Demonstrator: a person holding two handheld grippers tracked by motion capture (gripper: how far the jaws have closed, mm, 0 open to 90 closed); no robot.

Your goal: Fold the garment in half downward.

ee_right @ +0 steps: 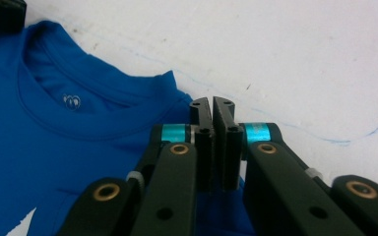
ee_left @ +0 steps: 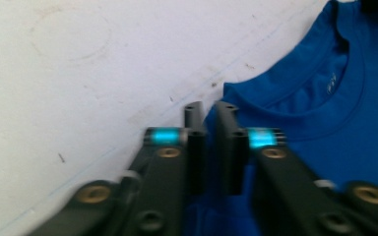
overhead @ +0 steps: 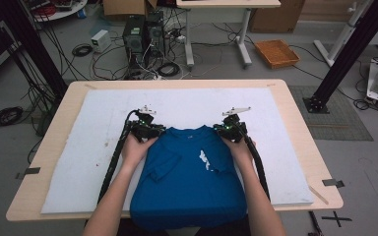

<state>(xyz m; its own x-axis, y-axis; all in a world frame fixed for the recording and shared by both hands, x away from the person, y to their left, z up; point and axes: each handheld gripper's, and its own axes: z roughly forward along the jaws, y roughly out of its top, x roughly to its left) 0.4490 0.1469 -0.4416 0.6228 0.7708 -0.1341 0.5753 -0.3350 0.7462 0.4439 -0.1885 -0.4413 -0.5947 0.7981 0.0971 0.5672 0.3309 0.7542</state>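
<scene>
Blue T-shirt (overhead: pixel 187 177) lies front-up on the white mat (overhead: pixel 78 162) that covers the wooden table (overhead: pixel 39 196), collar toward the far side, hem hanging over the near edge toward the person; its left sleeve is folded in across the chest, and a small white print shows near the middle. Left gripper (overhead: pixel 150 130) sits at the shirt's left shoulder, right gripper (overhead: pixel 229 130) at the right shoulder, one on each side of the neckline and well apart from each other. In the left gripper view the jaws stand close together with a narrow gap, the shoulder corner of the fabric (ee_left: pixel 236 93) running up between them; whether the pads actually press the cloth I cannot tell from the blur. In the right gripper view the jaws are all but touching, a thin slit between them, pinched over the shoulder edge (ee_right: pixel 177 96) where blue cloth meets mat; this one looks clamped on the fabric. Judged step: taking hold of both shoulders at once, ready for a lift or fold. Next move likely calls for a firm pinch on the left side first, then raising both hands level and together so the collar line stays straight and the tucked sleeve does not fall open. Risk: one side slipping, skewing the garment.
</scene>
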